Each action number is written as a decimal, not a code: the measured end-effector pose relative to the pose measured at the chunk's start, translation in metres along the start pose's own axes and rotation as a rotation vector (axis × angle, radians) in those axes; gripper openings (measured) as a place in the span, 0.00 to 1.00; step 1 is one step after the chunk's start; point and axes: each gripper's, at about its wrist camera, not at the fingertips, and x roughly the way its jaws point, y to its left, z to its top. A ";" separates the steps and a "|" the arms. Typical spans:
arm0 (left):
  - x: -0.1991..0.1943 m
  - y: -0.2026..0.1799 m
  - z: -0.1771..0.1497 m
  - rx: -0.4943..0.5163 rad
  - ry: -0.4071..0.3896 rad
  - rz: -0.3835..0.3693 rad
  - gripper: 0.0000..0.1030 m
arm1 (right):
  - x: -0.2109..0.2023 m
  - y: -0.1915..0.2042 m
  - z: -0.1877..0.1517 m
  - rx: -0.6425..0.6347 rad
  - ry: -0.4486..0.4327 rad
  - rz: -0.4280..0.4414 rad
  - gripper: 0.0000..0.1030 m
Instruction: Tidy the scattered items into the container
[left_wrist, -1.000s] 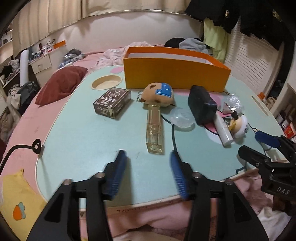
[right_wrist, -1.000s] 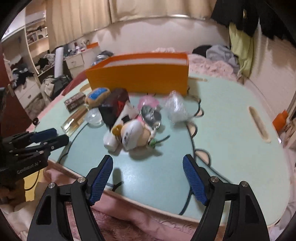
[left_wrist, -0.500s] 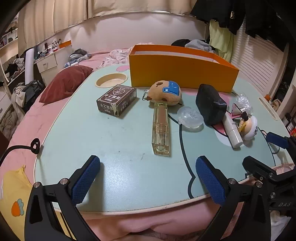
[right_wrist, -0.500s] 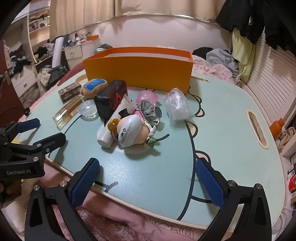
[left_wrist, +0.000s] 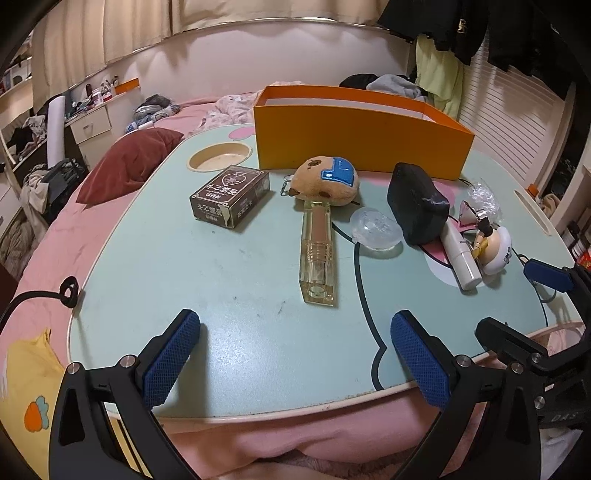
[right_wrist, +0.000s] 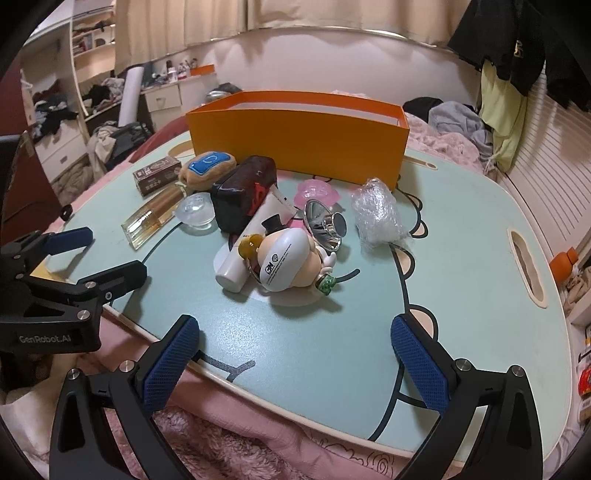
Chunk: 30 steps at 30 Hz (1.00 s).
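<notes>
An orange box (left_wrist: 362, 142) stands open at the back of the pale green table (left_wrist: 221, 280); it also shows in the right wrist view (right_wrist: 295, 142). In front of it lie a brown card box (left_wrist: 229, 199), a plush toy (left_wrist: 327, 181), a clear perfume bottle (left_wrist: 318, 254), a clear dome (left_wrist: 375, 230), a black pouch (left_wrist: 417, 203), a white tube (left_wrist: 461, 254) and a white figurine (right_wrist: 284, 258). A silver funnel (right_wrist: 325, 225), a pink dish (right_wrist: 316, 189) and a plastic wrap bundle (right_wrist: 376, 214) lie nearby. My left gripper (left_wrist: 295, 360) is open and empty at the front edge. My right gripper (right_wrist: 295, 360) is open and empty, short of the figurine.
The table lies on a pink bed, with a red cushion (left_wrist: 125, 170) to the left. A round recess (left_wrist: 219, 157) and a slot handle (right_wrist: 526, 266) are cut into the tabletop. Clothes and shelves stand around the room.
Both grippers have opened wide, the left from nearly shut. Both views have shifted slightly; no item on the table has moved.
</notes>
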 end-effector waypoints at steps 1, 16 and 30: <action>0.000 0.000 0.000 0.002 -0.002 -0.001 1.00 | 0.000 0.000 0.000 0.000 0.000 0.000 1.00; -0.003 0.001 -0.002 0.038 -0.014 -0.003 1.00 | 0.001 0.002 0.000 -0.001 -0.008 0.001 1.00; -0.010 0.019 0.021 0.019 -0.156 -0.137 0.57 | 0.001 0.005 0.000 -0.001 -0.015 0.004 1.00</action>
